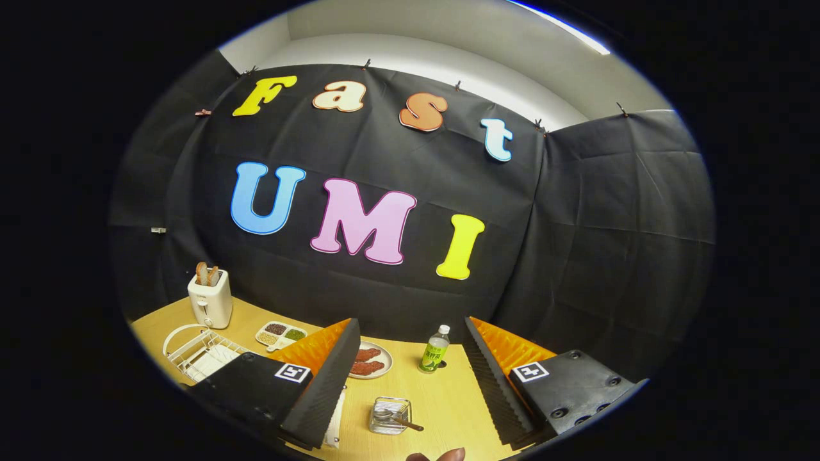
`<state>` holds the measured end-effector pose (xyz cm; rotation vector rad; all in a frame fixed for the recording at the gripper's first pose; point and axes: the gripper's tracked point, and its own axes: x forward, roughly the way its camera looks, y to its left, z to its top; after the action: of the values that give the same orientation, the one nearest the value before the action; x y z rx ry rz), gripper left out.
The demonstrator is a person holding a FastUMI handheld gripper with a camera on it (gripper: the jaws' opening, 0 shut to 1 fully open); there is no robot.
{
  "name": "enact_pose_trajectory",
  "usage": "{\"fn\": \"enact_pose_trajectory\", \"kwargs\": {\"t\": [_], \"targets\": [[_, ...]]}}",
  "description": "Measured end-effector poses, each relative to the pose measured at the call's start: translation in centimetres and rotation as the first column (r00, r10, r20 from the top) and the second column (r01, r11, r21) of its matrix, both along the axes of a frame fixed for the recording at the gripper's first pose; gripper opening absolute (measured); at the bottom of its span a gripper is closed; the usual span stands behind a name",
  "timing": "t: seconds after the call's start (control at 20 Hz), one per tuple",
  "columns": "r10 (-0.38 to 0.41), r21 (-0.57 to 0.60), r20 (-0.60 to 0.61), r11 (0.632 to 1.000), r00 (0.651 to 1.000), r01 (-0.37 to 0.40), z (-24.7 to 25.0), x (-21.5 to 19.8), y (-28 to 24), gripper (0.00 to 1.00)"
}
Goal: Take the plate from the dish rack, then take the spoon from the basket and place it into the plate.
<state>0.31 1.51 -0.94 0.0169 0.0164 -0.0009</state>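
Hanging above the bench, the gripper is spread wide and holds nothing. The plate lies in the dish rack at the left edge. It looks hard, smooth and breakable; grab its rim.

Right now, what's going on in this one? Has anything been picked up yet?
Nothing has been picked up. The hand-held gripper hangs open above the wooden table, its fingers apart and empty. The spoon lies in the small basket between the fingers. The white dish rack stands off beyond the left finger, near a toaster. A plate of food and a green bottle sit further ahead.
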Motion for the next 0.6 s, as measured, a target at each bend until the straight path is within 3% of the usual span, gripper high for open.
{"fn": "enact_pose_trajectory", "kwargs": {"t": [0.35, 0.5, 0.6], "targets": [[0.03, -0.016, -0.058, 0.999, 0.998, -0.031, -1.6, 0.7, 1.8, 0.98], [0.089, 0.005, -0.166, 0.996, 0.982, -0.09, -4.4, 1.4, 4.3, 0.98], [0.132, 0.039, -0.269, 0.991, 0.954, -0.126, -7.0, 1.7, 6.1, 0.98]]}}
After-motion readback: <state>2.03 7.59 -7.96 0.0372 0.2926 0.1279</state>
